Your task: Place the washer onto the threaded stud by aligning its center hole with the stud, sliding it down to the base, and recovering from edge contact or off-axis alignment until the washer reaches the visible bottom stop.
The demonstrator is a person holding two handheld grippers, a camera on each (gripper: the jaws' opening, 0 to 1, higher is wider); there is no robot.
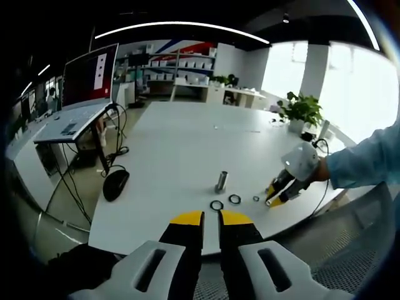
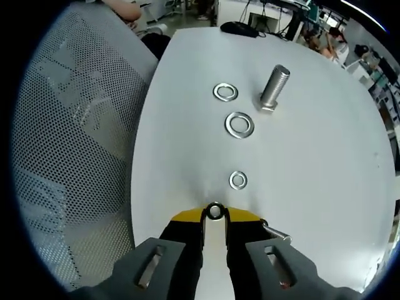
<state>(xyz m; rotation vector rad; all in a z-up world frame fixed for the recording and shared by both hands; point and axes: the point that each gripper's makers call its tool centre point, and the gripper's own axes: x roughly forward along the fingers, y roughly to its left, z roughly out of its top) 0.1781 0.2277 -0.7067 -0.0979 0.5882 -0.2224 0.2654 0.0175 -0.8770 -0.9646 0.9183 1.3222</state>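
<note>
Right gripper (image 2: 215,215): nearest the camera in the right gripper view; its yellow-tipped jaws are clenched on a small washer (image 2: 215,211), pinched upright at the tips just above the desk edge.
Small loose pin (image 2: 275,234): a short metal piece lies on the desk beside the right jaw; what it is I cannot tell.
Left gripper (image 1: 210,217): in the left gripper view the jaws stand nearly together with a narrow slit between them and nothing in it, hanging over the near desk edge.
Desk (image 2: 325,162): broad, white and matte, with a rounded edge.
Threaded stud (image 2: 274,87): stands upright on its hex base in the desk's near part, bare of any washer.
Loose washers: 3 lie flat on the desk, the large washer (image 2: 239,124) just beside the stud's base, the second washer (image 2: 225,92) near it, the smallest flat washer (image 2: 238,180) between the stud and the right gripper.
Mesh chair (image 2: 75,144): grey perforated back close against the desk side.
Room: a laptop (image 1: 84,94) on a stand, a dark mouse (image 1: 115,185) and trailing cables beside the desk, a potted plant (image 1: 301,111) by bright windows, shelving at the back wall.
Containers: pale boxes on those shelves, contents too small to tell.
Person: a light blue sleeve (image 1: 362,161) reaches to the right gripper in the left gripper view.
</note>
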